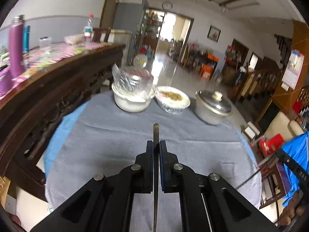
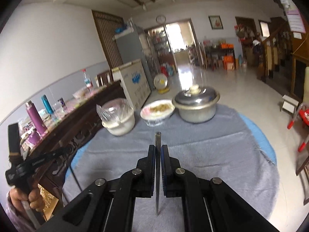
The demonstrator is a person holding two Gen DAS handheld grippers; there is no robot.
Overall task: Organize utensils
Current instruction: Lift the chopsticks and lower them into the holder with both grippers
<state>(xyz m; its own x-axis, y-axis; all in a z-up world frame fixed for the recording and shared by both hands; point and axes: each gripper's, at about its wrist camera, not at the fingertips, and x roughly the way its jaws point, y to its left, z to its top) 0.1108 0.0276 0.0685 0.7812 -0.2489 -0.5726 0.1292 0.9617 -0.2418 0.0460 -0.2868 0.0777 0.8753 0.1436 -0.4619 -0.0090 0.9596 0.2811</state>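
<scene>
My left gripper [image 1: 156, 145] is shut on a thin dark metal utensil [image 1: 156, 133], seen edge-on; its end sticks out past the fingertips and its length runs back between the jaws. My right gripper [image 2: 158, 148] is shut on a similar thin utensil [image 2: 158, 139], edge-on, with a pointed end hanging below the jaws. Both are held above a round table under a grey cloth [image 1: 108, 135], which also shows in the right wrist view [image 2: 212, 154]. I cannot tell which kind of utensil each is.
At the table's far edge stand a white bowl with a plastic cover [image 1: 131, 96], a dish of food [image 1: 171, 99] and a lidded metal pot [image 1: 212, 107]. A dark wooden sideboard [image 1: 48, 96] with bottles runs along the left. The left gripper's body [image 2: 34, 164] shows at the left.
</scene>
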